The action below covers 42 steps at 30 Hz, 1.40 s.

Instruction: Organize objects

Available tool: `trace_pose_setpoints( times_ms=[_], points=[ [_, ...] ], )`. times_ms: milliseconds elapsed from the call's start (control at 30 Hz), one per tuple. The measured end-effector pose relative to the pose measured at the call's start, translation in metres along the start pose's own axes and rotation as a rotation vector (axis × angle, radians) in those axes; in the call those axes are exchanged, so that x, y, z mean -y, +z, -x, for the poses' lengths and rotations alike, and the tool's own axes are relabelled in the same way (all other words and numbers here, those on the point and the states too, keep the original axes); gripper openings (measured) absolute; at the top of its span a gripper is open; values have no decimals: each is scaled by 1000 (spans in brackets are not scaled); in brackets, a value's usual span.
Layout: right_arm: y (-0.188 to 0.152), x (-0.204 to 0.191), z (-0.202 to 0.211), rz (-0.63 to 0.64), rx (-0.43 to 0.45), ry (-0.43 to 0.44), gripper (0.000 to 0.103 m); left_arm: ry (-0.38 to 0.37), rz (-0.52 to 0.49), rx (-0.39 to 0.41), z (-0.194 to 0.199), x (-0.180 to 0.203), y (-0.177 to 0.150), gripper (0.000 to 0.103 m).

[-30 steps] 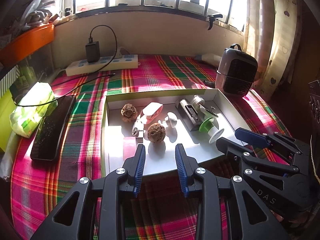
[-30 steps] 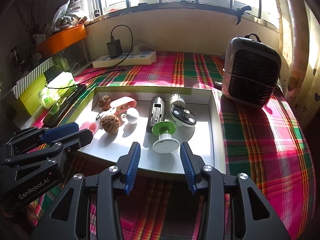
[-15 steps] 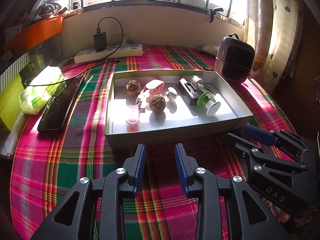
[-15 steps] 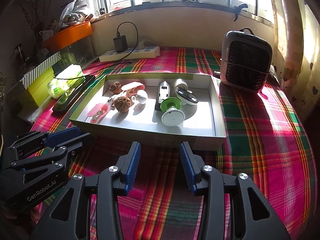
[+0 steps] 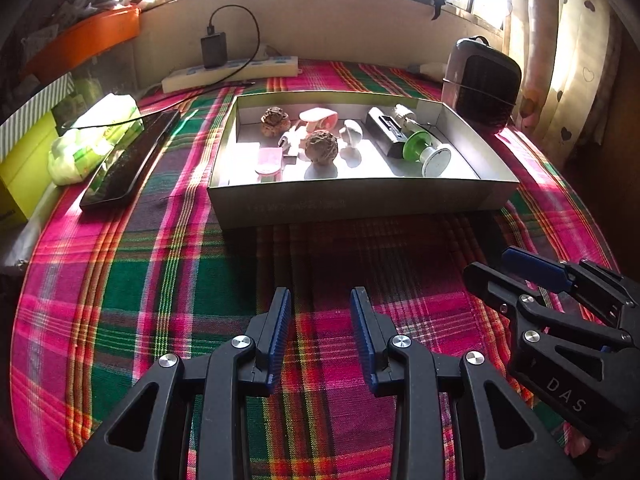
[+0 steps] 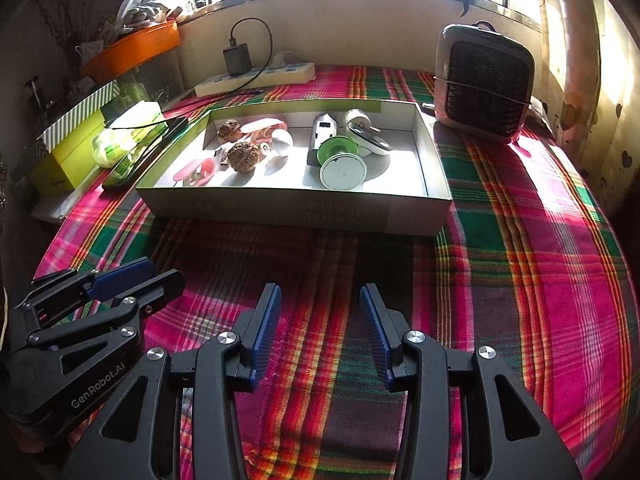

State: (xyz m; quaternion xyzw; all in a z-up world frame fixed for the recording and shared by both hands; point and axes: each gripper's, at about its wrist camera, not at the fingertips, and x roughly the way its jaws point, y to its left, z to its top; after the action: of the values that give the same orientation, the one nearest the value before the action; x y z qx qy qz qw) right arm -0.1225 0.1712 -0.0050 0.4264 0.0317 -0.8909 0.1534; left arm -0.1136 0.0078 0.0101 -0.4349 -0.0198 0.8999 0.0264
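two tools sit low over the plaid table [image 5: 168, 264], both empty. left tool [image 5: 320, 312] has its blue pads apart with nothing between them, and right tool [image 6: 320, 308] is parted the same way, hovering just beside its partner near the front edge.

everything small looks gathered in the shallow grey box [image 6: 280, 208] in the middle of the table: two brown walnuts [image 6: 243, 156] on the left side, a pink clip [image 6: 198, 170] at the near left, a white knob [image 6: 282, 142] just beside the nearer walnut, a dark rectangular gadget [image 6: 322, 136] upright in the centre, and a green-and-white spool [image 6: 340, 160] lying against it towards the right.

well apart from the box, a dark phone [image 5: 128, 160] rests on the cloth to the left, next to a green tissue pack [image 5: 96, 136]. a small heater [image 6: 484, 84] stands at the right rear, a power strip [image 6: 256, 78] along the back wall.

my read: the sorting into the box seems done or close to it, with both tools standing clear. if anything is left, the next move calls for a forward reach over the near wall of the box, pads kept wide enough for a round walnut, or a swing left to the phone.
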Motion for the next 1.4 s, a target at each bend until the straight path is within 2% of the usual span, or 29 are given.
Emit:
trace_pose_setpoints(
  times_ms=[200, 300, 567, 833, 967, 1100, 1400],
  points=[
    [-6, 3, -1, -19, -11, -17, 44, 26, 7, 14, 0, 3, -2, 31],
    [-8, 2, 0, -15, -14, -18, 52, 44, -2, 17, -1, 8, -3, 34],
    [-12, 2, 1, 4, -13, -53, 54, 63, 5, 17, -1, 9, -3, 35],
    [-12, 0, -2, 8, -25, -80, 67, 77, 2, 17, -1, 11, -3, 36],
    [-12, 1, -2, 9, -25, -83, 68, 74, 5, 17, 0, 11, -3, 36],
    [-13, 8, -3, -26, -31, -100, 78, 70, 8, 18, 0, 10, -3, 36],
    [-12, 8, -3, -27, -32, -102, 79, 69, 4, 17, -1, 10, -3, 38]
  ],
)
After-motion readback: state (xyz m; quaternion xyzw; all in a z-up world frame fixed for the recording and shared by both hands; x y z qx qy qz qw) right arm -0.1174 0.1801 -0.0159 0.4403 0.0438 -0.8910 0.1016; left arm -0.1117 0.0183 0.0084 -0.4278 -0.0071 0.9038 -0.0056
